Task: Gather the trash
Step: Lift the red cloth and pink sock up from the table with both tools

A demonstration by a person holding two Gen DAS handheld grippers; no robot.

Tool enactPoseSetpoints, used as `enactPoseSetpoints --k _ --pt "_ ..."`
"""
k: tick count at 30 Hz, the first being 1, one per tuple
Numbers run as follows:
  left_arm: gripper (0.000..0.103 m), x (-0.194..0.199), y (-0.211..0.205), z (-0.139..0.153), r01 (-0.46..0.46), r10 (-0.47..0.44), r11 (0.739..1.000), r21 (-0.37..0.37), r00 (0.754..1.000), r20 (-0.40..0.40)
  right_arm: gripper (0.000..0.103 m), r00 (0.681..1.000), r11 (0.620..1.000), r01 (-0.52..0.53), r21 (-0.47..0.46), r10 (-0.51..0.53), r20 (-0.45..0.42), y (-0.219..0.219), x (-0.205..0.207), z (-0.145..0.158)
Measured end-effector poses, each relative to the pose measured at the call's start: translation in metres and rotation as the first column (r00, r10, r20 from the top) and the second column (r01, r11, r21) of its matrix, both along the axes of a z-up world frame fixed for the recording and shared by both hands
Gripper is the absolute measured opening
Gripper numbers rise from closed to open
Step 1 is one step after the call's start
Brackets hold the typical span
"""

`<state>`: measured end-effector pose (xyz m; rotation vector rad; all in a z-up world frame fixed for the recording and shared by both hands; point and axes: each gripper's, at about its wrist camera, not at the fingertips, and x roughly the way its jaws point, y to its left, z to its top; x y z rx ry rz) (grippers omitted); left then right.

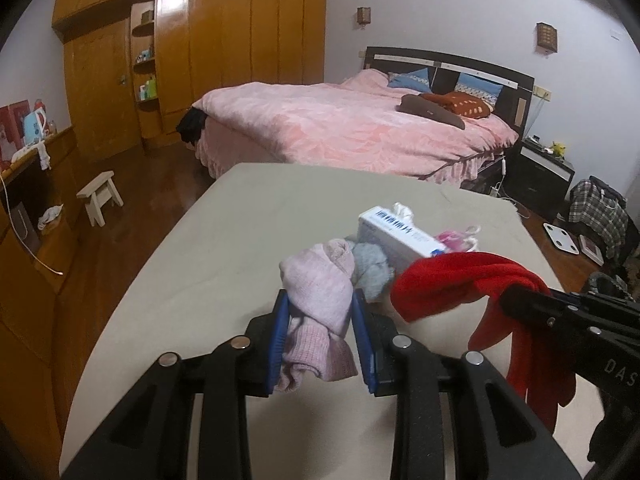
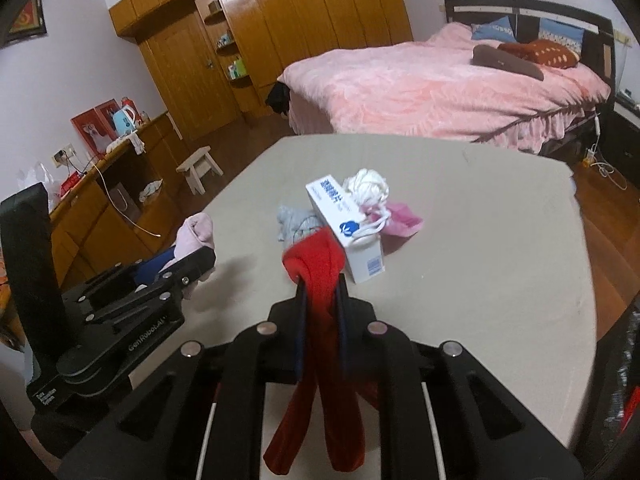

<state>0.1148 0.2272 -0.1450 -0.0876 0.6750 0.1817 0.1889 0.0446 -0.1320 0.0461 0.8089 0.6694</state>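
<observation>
Both wrist views give you dim, warm indoor light with a soft, slightly noisy image. Glare sits on the wardrobe doors (image 1: 176,4) at 11 o'clock in the left view. You see faint, diffuse shadows on the beige table (image 2: 480,240). Fisheye distortion bends straight edges, and black vignetting fills the corners. Motion blur smears the red cloth (image 1: 440,280) at 4 o'clock.
</observation>
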Motion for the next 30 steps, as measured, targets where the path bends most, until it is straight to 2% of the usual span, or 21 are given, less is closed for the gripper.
enactPoseSetpoints --k 14,30 --pt "0.031 0.002 -0.046 0.038 0.065 -0.065 0.998 0.011 0.996 0.053 0.012 0.995 0.996 0.081 0.027 -0.082 0.061 -0.049 -0.010 0.034" --pt "0.031 0.013 -0.114 0.055 0.171 -0.171 0.985 0.005 0.982 0.080 0.012 0.966 0.974 0.229 -0.004 -0.226 0.123 -0.130 -0.016 0.056"
